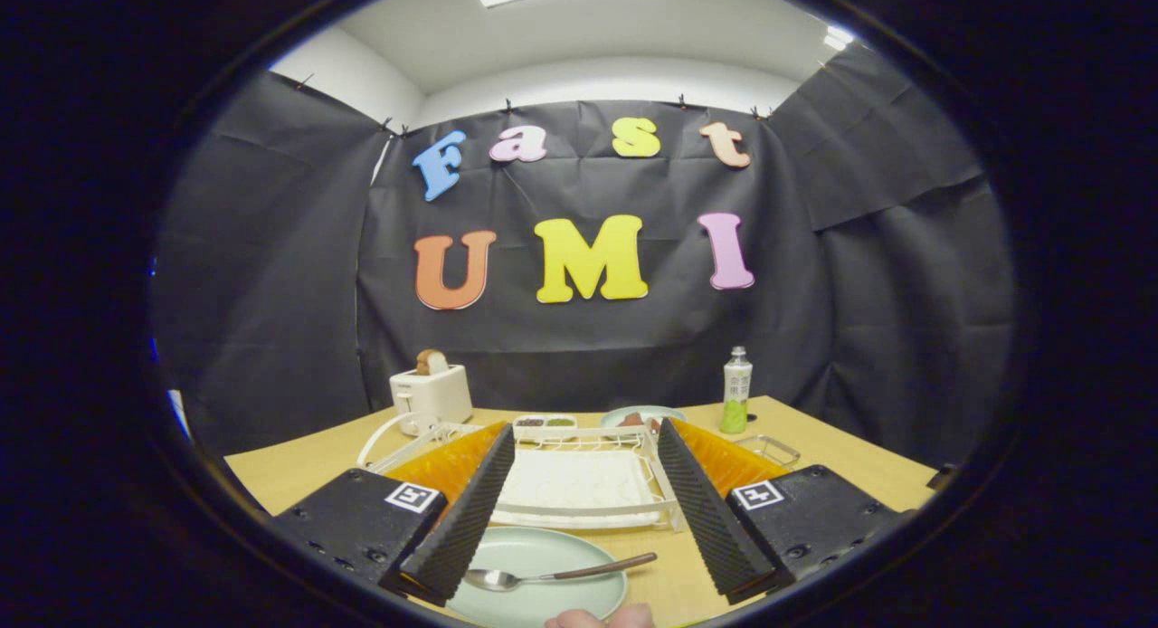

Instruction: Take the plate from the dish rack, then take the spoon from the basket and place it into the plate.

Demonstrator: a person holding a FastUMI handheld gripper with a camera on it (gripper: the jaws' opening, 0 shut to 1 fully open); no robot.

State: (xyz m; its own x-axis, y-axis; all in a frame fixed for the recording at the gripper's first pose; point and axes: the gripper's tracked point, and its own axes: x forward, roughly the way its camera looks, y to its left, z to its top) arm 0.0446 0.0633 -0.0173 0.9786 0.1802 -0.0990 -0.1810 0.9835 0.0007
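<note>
Over on the far left of the worktop [298, 470] sits a pale toaster [432, 394] with a slice poking out of the top, well apart from the action. Coming inward, the dish rack [579, 483] lies just beyond the tongs [579, 556], its white tray bare, with a small divided dish [545, 423] at its back rail. And here's the payoff: the plate [534, 583] rests flat on the worktop right between the tongs' two fingers, near the left one, and the spoon [552, 574] lies across it, bowl on the plate, handle reaching out over the rim toward the right finger. The tongs stand wide apart, gripping nothing, neither finger touching spoon or plate. By the look of it the job is as good as done. The danger now? That overhanging handle: pull back carelessly and the right finger could clip it and flip the spoon off onto the worktop, or the left finger could nudge the plate's rim and slide it. Just below the plate, part of a hand [597, 619] peeks in. Further right, behind the rack, another plate [644, 416] holds something dark, then a bottle [736, 391] stands upright, with a small clear tray [769, 449] near it.
</note>
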